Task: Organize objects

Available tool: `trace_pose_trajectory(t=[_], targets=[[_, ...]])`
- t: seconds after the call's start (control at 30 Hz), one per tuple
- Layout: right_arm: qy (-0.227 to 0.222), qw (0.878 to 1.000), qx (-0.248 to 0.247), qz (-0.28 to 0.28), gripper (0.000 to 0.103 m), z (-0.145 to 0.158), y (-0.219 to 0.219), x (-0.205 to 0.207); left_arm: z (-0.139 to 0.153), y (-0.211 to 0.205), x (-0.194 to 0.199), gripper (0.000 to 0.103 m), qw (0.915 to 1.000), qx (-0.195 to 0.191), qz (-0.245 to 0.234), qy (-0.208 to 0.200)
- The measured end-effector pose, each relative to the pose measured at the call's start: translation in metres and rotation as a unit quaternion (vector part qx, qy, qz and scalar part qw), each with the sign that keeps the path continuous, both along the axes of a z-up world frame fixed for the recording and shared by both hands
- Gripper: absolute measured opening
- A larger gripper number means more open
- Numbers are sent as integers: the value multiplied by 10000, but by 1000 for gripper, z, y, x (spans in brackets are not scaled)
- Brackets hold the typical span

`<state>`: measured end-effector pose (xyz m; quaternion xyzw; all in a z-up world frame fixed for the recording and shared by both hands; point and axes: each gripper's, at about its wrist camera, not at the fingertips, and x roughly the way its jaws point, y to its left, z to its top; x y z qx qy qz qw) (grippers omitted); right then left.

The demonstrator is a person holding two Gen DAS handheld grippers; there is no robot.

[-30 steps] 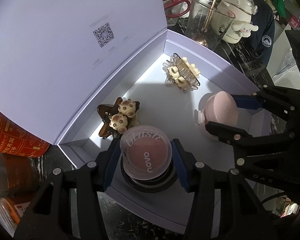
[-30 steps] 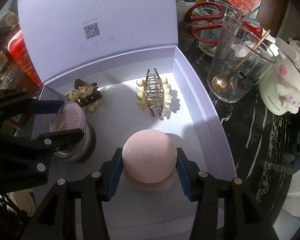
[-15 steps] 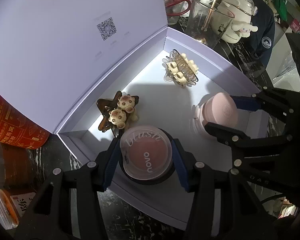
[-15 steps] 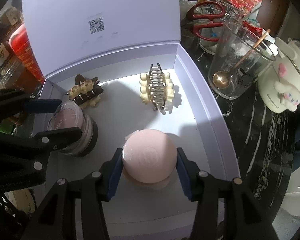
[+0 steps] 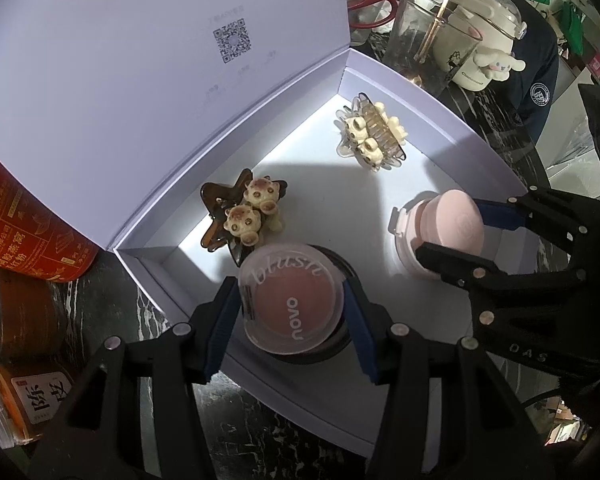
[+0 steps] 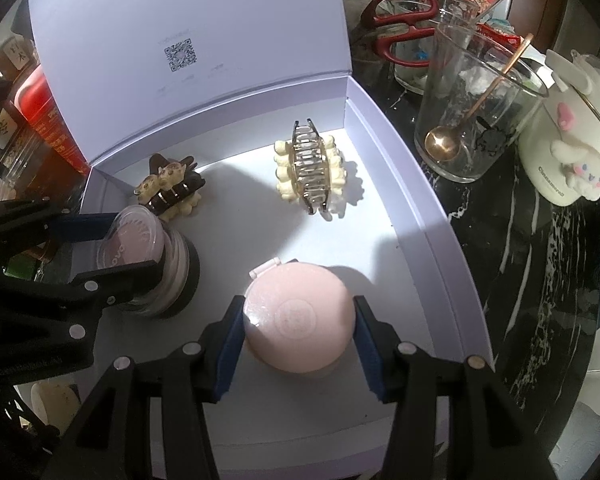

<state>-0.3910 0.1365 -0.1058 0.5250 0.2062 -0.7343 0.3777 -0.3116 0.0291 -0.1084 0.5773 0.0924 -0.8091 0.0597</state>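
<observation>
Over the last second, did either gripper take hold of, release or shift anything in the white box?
Nothing was taken or released. The left gripper stays shut on the round clear-lidded blush jar, the right gripper on the round pink compact. Both views have pulled back a little from the open white box. The brown star-shaped hair claw and the cream-and-clear hair claw lie as before.

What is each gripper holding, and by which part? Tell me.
The left gripper clamps the blush jar by the sides of its clear lid. The right gripper clamps the pink compact by opposite edges of its round body.
</observation>
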Motion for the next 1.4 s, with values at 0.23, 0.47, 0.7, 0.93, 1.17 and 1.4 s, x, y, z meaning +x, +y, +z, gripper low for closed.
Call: trace_pose_trajectory(t=[0.23,0.47,0.7,0.93,1.17,1.4], targets=[[-24,9999,115,-33,53,2,-2,1,2,7,3,50,9997,56,-231,-11],[115,9999,44,-78,53,18,2,13,12,7,6,52,9999,7,-95,72],[241,9996,-47,-162,53,31,9,16,27,5,12,52,9997,-64,6,217],[264,9995,-88,-145,53,36,9,9,40,5,18,52,9993,-129,105,344],[249,9992,-114,-274,56,39,12,7,51,4,18,52,9987,-267,206,370],[638,9962,-67,-586,83,51,26,12,53,2,18,72,9963,-634,484,319]])
